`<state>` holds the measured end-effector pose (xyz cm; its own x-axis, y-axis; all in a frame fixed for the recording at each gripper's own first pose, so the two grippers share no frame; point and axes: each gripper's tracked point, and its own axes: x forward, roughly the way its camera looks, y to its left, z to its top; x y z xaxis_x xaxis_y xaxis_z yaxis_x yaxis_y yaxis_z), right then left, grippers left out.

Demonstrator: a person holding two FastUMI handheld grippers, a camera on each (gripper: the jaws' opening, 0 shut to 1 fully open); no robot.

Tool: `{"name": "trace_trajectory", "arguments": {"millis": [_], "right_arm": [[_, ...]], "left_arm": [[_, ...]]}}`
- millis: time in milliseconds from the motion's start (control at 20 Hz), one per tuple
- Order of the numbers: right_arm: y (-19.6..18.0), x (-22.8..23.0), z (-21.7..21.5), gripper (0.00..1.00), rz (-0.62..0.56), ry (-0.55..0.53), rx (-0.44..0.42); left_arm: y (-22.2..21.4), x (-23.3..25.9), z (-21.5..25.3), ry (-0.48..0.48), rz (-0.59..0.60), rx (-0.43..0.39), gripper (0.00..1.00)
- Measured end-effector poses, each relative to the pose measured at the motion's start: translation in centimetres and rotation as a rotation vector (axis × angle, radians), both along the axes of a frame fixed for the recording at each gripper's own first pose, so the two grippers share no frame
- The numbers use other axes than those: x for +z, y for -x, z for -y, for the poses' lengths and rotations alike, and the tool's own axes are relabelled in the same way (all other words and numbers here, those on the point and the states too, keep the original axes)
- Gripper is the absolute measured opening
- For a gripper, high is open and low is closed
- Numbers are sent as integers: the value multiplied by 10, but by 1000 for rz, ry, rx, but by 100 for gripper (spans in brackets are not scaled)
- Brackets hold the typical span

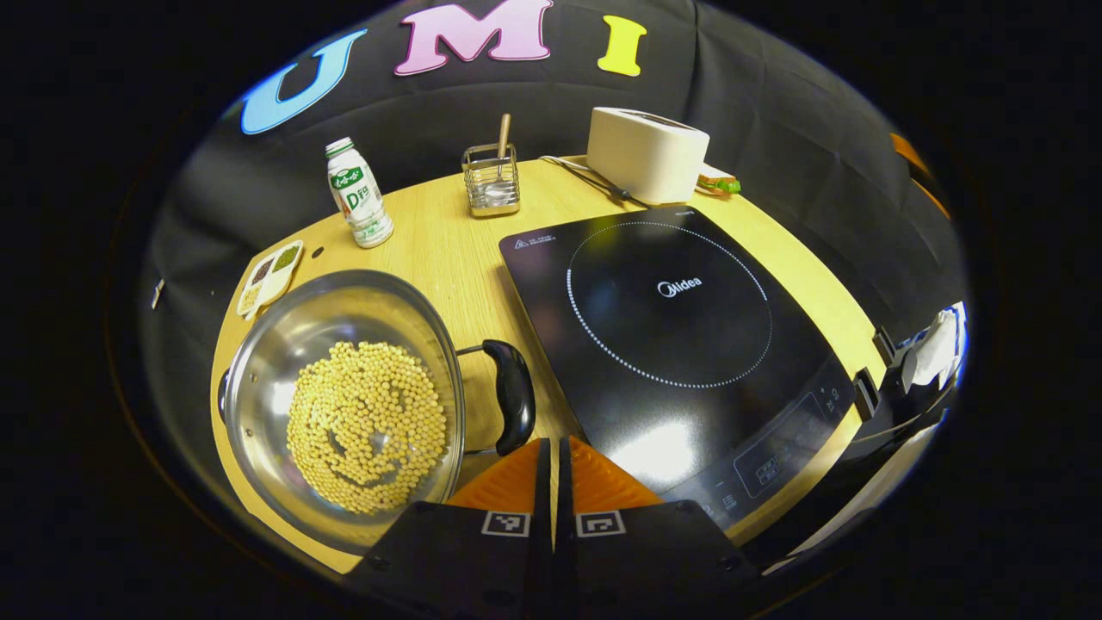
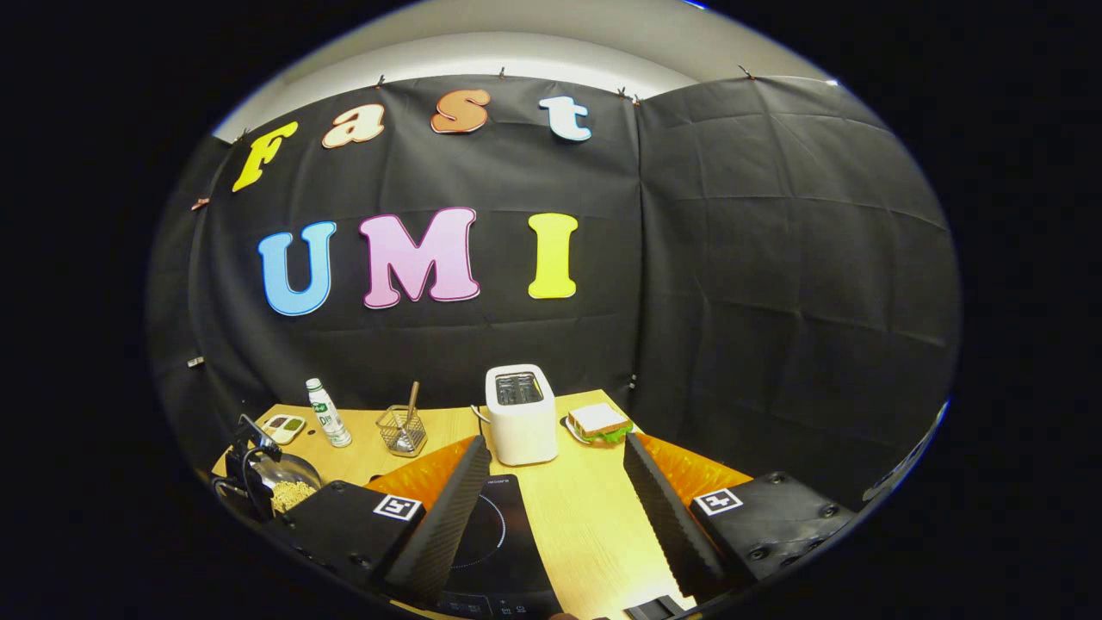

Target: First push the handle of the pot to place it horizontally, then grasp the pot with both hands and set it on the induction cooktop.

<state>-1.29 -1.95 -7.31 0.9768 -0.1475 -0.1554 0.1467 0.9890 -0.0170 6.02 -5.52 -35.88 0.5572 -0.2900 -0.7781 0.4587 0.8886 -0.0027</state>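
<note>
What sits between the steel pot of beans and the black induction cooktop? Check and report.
Nothing visible. The steel pot of beans sits beside the black induction cooktop, with bare wooden table between them. Only the pot's own black handle points that way, just ahead of the shut left gripper.

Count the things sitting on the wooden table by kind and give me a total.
Pot with beans: 1
Induction cooktop: 1
Toaster: 1
Bottle: 1
Wire utensil holder: 1
Divided dish: 1
Sandwich on a plate: 1
Total: 7
</note>
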Motion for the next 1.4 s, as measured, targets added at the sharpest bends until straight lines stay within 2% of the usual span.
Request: {"name": "trace_trajectory", "arguments": {"millis": [350,850,950,1100,1300,1400], "right_arm": [[4,9,-1,99,26,19,8],[15,-4,-2,99,-17,14,1],[15,-7,-6,99,-27,6,9],[15,-16,-20,99,-57,-30,44],[11,-37,-45,99,-124,-54,94],[7,-49,-69,99,-168,-54,139]], "left_arm": [[-28,3,3,-12,59,-18,5],[-50,9,13,-30,108,-61,5],[-42,13,11,-3,99,-48,5],[-12,30,15,92,97,-22,5],[6,77,-26,76,260,47,5],[13,103,-48,123,322,105,6]]}}
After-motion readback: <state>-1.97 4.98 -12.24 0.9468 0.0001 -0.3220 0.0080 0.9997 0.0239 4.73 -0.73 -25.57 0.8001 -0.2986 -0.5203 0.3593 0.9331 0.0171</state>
